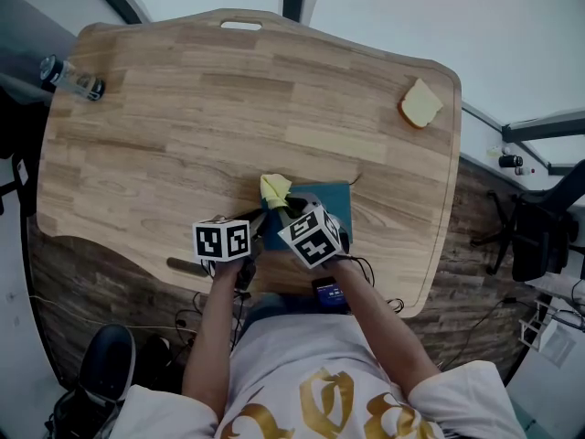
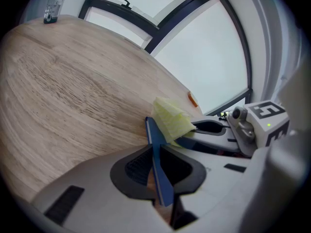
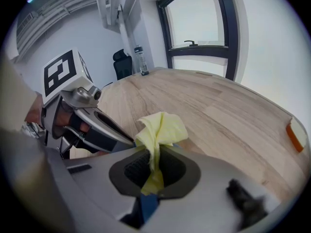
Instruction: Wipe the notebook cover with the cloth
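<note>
A blue notebook (image 1: 336, 201) lies near the front edge of the wooden table (image 1: 228, 108). My left gripper (image 1: 259, 230) is shut on the notebook's edge (image 2: 158, 166), which stands thin and upright between its jaws. My right gripper (image 1: 291, 210) is shut on a yellow cloth (image 3: 158, 135), bunched above its jaws. The cloth (image 1: 275, 188) sits at the notebook's far left corner. In the left gripper view the cloth (image 2: 171, 119) rests against the notebook's far end, with the right gripper (image 2: 214, 130) just right of it.
A clear water bottle (image 1: 71, 78) lies at the table's far left edge. A piece of bread-like sponge (image 1: 420, 104) sits at the far right. A black office chair (image 1: 539, 236) stands right of the table. Cables (image 1: 196, 318) trail below the front edge.
</note>
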Demonstrator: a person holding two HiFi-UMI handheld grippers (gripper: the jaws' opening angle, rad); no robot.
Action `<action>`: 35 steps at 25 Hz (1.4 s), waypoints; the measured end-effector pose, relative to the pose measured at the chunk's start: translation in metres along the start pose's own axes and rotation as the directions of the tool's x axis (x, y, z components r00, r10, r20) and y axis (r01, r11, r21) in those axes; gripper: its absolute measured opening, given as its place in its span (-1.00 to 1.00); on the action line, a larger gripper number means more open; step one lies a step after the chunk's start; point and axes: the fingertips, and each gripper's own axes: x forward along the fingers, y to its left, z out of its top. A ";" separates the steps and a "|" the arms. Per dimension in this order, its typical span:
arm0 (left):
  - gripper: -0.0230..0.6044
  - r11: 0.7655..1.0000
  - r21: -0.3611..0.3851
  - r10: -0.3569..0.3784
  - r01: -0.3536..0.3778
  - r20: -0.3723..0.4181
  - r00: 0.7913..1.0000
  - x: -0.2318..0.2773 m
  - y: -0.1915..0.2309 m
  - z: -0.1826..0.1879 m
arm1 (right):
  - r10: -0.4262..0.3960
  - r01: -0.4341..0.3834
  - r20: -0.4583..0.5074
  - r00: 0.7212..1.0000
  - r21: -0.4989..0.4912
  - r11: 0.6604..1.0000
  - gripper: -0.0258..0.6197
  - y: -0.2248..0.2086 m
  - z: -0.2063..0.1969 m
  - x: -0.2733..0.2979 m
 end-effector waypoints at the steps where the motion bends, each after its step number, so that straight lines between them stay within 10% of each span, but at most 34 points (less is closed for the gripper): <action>1: -0.75 1.000 0.002 -0.001 0.001 0.003 1.000 0.000 0.000 0.001 | 0.004 -0.004 -0.001 1.000 -0.002 1.000 -0.80 0.002 0.000 0.000; 35: -0.76 1.000 0.009 -0.023 0.022 0.046 0.999 -0.002 0.000 0.002 | 0.046 -0.047 -0.032 0.998 -0.017 0.999 -0.80 0.040 -0.033 -0.012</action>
